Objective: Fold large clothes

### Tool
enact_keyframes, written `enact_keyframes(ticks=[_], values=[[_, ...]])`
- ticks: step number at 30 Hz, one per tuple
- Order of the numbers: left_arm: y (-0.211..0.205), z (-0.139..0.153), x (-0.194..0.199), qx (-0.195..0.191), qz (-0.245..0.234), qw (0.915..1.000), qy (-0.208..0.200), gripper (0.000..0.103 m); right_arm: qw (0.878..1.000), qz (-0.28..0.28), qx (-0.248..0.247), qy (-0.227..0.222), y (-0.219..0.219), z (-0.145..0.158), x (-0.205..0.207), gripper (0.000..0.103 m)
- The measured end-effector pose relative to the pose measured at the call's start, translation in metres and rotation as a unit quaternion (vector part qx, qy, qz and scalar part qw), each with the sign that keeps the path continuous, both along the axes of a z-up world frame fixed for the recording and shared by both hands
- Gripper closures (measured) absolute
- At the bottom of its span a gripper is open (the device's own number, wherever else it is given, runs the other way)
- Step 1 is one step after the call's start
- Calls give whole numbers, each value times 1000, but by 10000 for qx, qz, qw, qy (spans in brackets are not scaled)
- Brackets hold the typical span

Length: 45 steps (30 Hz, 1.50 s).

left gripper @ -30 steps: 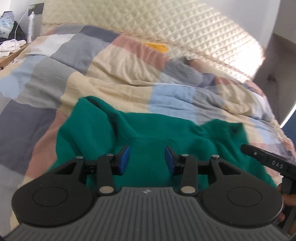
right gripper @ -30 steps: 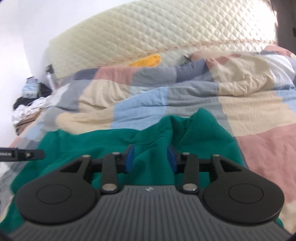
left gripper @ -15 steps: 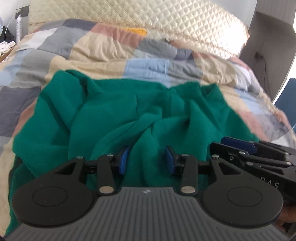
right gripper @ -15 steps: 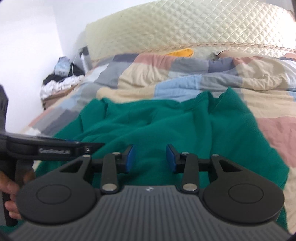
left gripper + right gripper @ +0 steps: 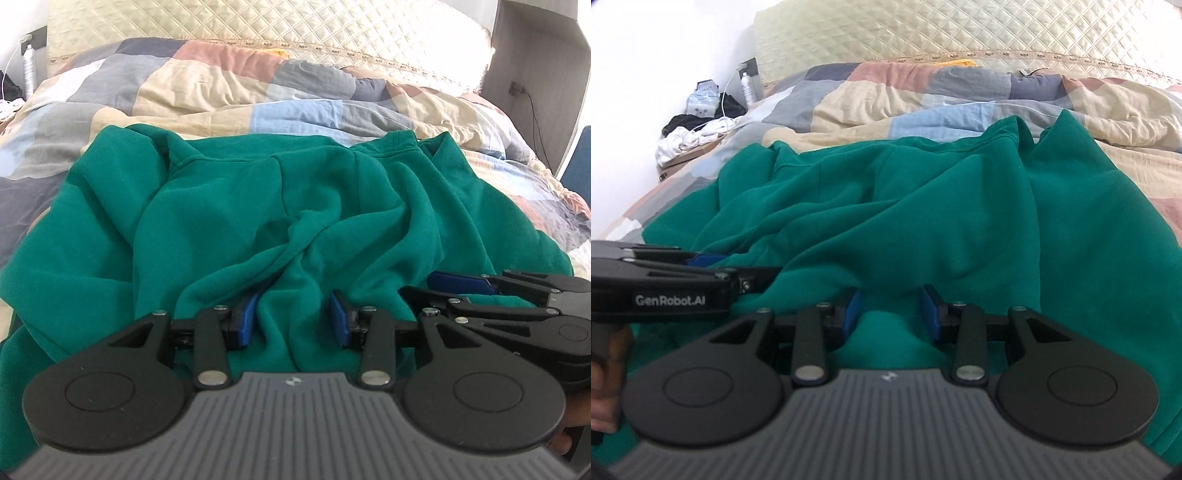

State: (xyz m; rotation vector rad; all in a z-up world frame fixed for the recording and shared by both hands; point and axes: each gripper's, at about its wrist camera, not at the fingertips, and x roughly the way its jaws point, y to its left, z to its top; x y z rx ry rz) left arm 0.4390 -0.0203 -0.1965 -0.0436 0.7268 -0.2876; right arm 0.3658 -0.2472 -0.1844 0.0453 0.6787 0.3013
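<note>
I am working with two grippers over one green sweatshirt (image 5: 332, 206), which is lying crumpled on the patchwork quilt (image 5: 207, 92) of the bed, its far edge reaching toward the quilted headboard (image 5: 295, 29). My left gripper (image 5: 293, 314) is holding its jaws partly apart, and a raised ridge of the green fabric is sitting between the two blue pads; whether they are pinching it I cannot tell. My right gripper (image 5: 892, 308) is standing a little narrower, with cloth bunched between its pads too, and again the contact is hard to make out. The near hem is hiding under both tools. One bottle (image 5: 748, 86) is standing by the wall. The sweatshirt is looking thick and deeply creased, with folds running toward the middle.
</note>
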Motion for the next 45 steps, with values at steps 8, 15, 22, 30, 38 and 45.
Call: enact_keyframes(ticks=[8, 15, 22, 30, 38, 45], values=[[10, 36, -32, -103, 168, 9998, 102, 54, 9994, -133, 273, -155, -14, 48, -36, 64], [31, 74, -100, -222, 377, 9990, 84, 54, 9984, -523, 223, 75, -39, 79, -92, 64], [69, 97, -181, -152, 741, 9969, 205, 51, 9899, -1078, 503, 770, -69, 87, -143, 63], [126, 98, -240, -230, 1299, 9897, 560, 43, 9700, -2093, 450, 1147, -108, 88, -199, 61], [172, 73, -249, -370, 2268, 9676, 1050, 37, 9258, -3374, 690, 1558, -149, 64, -203, 20], [193, 60, -247, -636, 2803, 9492, 1280, 34, 8776, -3688, 1964, 2348, -175, 29, -210, 17]])
